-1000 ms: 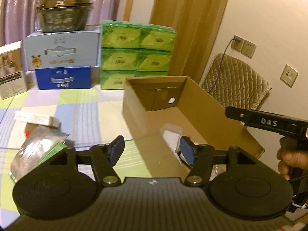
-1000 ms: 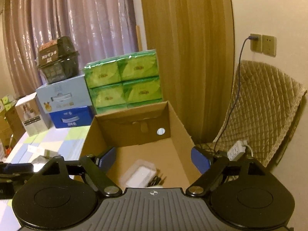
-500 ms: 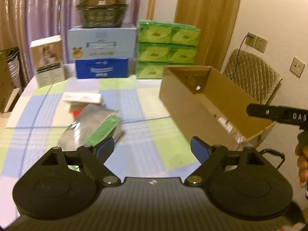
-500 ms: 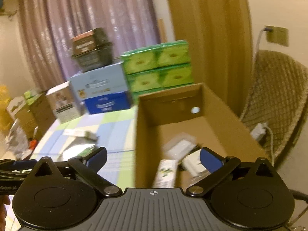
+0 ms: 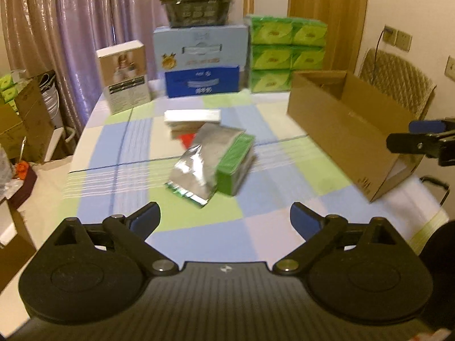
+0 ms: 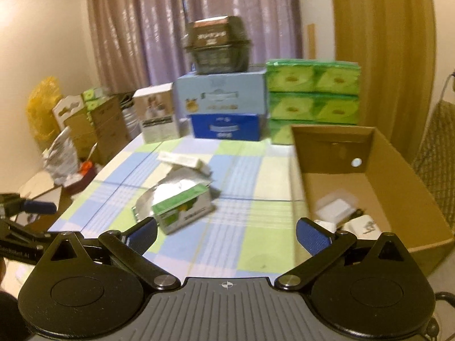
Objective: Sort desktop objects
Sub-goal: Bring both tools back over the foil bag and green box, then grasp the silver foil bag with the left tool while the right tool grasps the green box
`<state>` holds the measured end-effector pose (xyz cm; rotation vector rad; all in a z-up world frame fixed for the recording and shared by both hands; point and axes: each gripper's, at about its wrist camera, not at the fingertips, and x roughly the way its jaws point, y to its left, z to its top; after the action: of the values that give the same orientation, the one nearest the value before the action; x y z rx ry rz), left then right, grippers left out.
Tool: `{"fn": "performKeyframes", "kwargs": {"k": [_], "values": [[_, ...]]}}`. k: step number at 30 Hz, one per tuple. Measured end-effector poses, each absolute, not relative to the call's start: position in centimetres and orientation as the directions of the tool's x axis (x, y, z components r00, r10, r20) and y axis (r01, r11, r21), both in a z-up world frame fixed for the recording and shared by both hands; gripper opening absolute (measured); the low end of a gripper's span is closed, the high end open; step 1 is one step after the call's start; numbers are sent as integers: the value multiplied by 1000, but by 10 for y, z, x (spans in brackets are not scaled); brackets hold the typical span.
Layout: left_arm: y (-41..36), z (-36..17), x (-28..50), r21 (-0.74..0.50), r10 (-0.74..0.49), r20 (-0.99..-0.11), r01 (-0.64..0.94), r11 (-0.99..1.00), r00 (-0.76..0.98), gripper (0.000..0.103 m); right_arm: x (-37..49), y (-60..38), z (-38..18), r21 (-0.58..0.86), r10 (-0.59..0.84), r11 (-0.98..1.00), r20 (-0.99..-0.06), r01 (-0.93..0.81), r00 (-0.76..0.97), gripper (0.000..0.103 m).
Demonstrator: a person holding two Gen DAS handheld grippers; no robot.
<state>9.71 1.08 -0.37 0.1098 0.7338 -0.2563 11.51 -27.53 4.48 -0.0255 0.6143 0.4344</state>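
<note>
A silver foil pouch [image 5: 199, 167] and a green-topped box [image 5: 234, 163] lie together mid-table, with a long white box [image 5: 192, 115] and a red scrap behind them. An open cardboard box [image 5: 345, 122] stands at the table's right edge. The right wrist view shows several white items [image 6: 339, 214] inside this cardboard box [image 6: 398, 176]. My left gripper [image 5: 224, 221] hangs open above the near table edge, empty. My right gripper [image 6: 226, 233] is open and empty too, in front of the green-topped box [image 6: 182, 209].
Stacked cartons line the back: a white box [image 5: 123, 76], a pale blue one [image 5: 200, 47] on a dark blue one, a dark basket on top, and green tissue packs [image 5: 287, 49]. A quilted chair [image 5: 398, 76] stands right. Boxes and bags crowd the floor at left [image 6: 82, 130].
Both grippers pulled back from the cardboard box and swung left toward the table's middle. The left gripper's fingers opened wider. The pouch and green box now sit ahead of both.
</note>
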Motion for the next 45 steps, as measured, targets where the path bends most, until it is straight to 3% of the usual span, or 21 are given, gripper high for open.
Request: {"fn": "performKeyframes", "kwargs": {"k": [10,17,31,40,45], "values": [[34,-4,110,64,-205,-708,350,935,676,95,121,-232,31,-64,431,805,-620,-590,655,101],[29,-11,137,144,-226,-721,461,876,655,95,139,-197,24,-338,451,570,-633,-749,629,101],[28,-44,212,282,-241,-753,632,722,612,94,215,-136,-33,-462,456,65,-775,-884,438,99],[30,-72,261,266,-232,-788,656,706,570,94,257,-108,-95,-496,392,-201,-831,-845,395,85],[31,-86,276,237,-250,-799,668,706,548,94,277,-92,-116,-475,357,-274,-858,-836,370,68]]}}
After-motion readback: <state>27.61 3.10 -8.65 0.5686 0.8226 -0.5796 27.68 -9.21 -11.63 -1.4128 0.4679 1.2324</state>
